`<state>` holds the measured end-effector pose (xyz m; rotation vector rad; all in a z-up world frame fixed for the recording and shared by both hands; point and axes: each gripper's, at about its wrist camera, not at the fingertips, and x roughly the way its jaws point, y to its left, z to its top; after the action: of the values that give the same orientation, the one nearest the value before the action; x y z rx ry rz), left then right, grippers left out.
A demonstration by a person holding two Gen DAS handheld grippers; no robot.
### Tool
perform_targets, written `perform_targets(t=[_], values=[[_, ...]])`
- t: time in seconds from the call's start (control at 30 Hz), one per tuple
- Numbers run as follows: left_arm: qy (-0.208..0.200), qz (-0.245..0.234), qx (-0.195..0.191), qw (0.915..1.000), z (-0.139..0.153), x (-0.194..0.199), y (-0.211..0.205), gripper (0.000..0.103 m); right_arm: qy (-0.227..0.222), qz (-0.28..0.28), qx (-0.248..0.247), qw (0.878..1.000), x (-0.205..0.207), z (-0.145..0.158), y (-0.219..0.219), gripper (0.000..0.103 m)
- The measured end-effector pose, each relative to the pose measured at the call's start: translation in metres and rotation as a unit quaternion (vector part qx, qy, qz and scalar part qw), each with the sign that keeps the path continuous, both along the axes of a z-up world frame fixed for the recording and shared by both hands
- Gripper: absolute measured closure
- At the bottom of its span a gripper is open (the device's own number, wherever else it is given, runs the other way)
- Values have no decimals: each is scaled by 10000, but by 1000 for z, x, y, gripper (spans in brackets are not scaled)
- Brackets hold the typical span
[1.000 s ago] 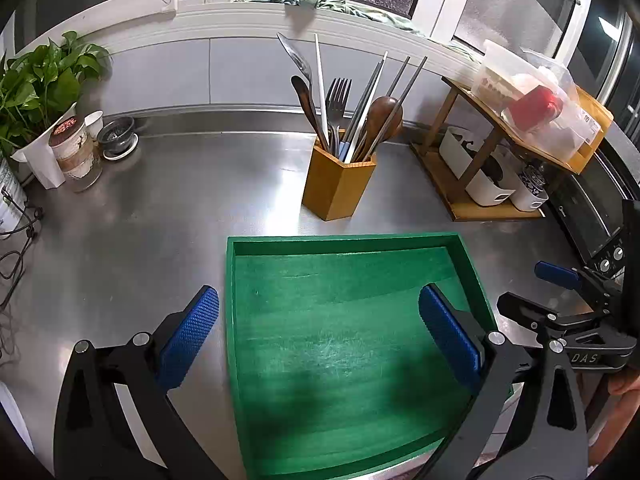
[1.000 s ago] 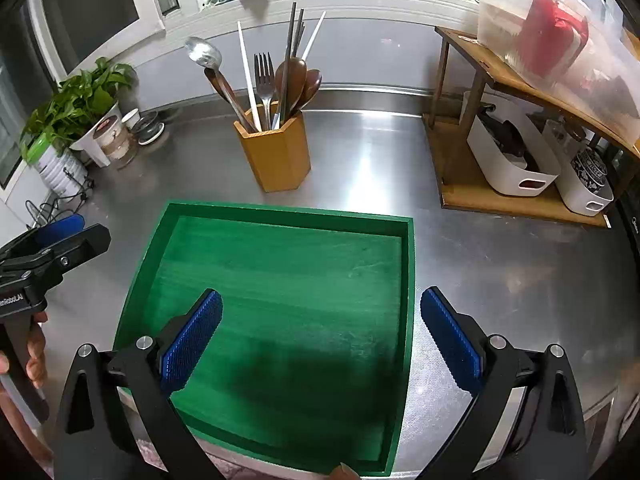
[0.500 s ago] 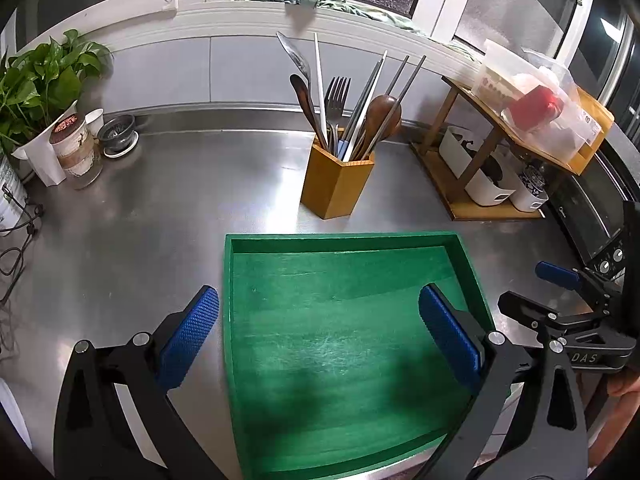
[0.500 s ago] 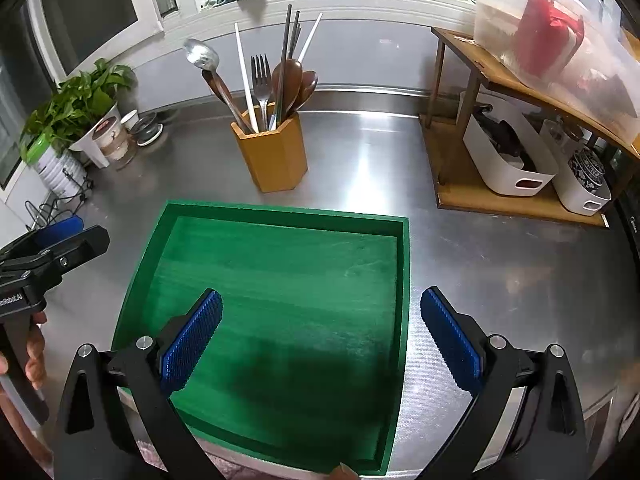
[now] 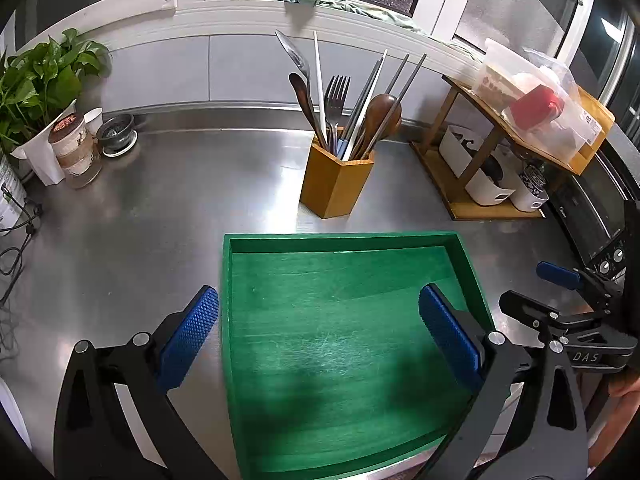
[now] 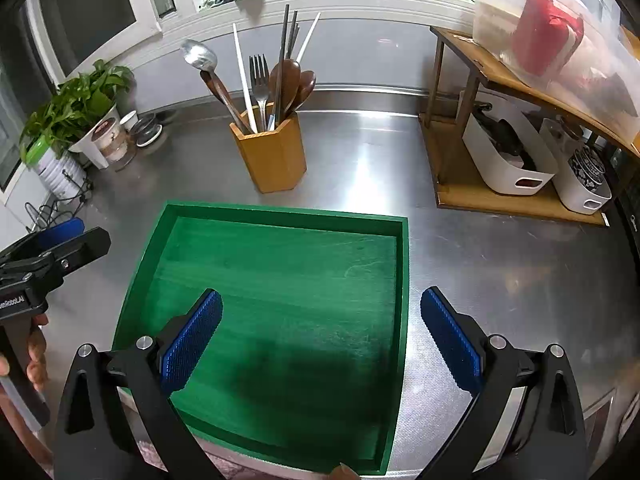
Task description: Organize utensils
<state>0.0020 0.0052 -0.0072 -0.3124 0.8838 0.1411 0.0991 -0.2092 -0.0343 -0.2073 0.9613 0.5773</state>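
- Our left gripper (image 5: 318, 334) and right gripper (image 6: 320, 332) both gape apart, holding nothing.
- Utensils (image 5: 348, 108) stand bunched upright in our wooden holder (image 5: 334, 182): fork, spoons, chopsticks.

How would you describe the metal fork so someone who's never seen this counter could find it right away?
Start at the green tray on the steel counter; just behind it stands a wooden holder full of utensils. The fork stands upright in it, prongs up. It is the only pronged piece there, set among wooden spoons, a silver spoon and thin straight sticks.
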Motion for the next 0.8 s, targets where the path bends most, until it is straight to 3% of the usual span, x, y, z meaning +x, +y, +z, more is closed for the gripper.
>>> perform_targets(t=[0.8], values=[[25, 8, -12, 10000, -1, 0, 1, 8, 46, -2, -7, 10000, 1, -2, 2, 4]])
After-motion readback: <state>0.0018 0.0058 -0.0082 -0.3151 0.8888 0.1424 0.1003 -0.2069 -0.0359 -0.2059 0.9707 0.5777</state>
